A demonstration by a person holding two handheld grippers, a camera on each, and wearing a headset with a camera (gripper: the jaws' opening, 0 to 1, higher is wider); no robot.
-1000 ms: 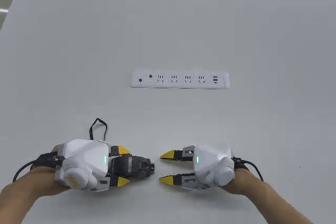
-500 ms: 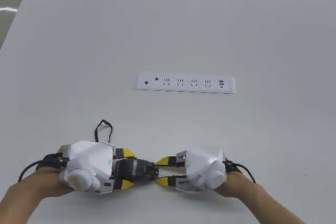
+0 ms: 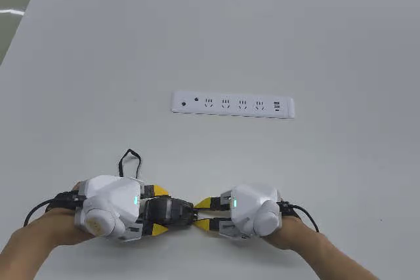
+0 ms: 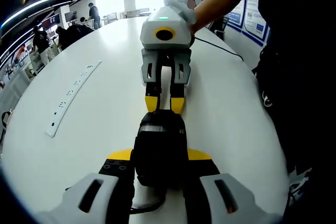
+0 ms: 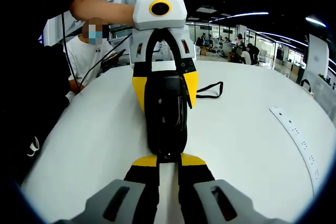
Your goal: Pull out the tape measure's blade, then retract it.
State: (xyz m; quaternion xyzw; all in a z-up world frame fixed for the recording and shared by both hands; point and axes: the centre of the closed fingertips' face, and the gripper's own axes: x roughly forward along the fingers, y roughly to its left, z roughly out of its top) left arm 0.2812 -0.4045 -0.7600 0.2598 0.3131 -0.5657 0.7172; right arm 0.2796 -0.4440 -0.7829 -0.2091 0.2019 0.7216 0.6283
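The tape measure [image 3: 169, 212] lies clamped between the fingers of the left gripper [image 4: 160, 155], its black case held on both flat sides and its mouth pointing out past the fingertips toward the other hand. The right gripper [image 3: 201, 214] faces it nose to nose. Its fingers are drawn close together, one on each side of the case's mouth, with a narrow gap between them further back. The hook of the blade is too small to make out here, so I cannot tell whether the pads have it pinched or merely stand beside it. No blade shows outside the case, so the pull seems not yet begun. The case's wrist strap [image 3: 128, 160] trails behind the left fingers on the counter [image 3: 295, 44], and a power strip [image 3: 233, 104] lies well beyond both sets of fingertips.

The chief risk, as I judge it, is a poor hold on the hook. If the right fingers close on the case's nose instead, drawing the hands apart would drag the case out of the left fingers. A shallow pinch could let the hook slip, so the blade snaps back into the mouth. A pull off the line of the mouth might kink the blade or twist the case in its clamp.
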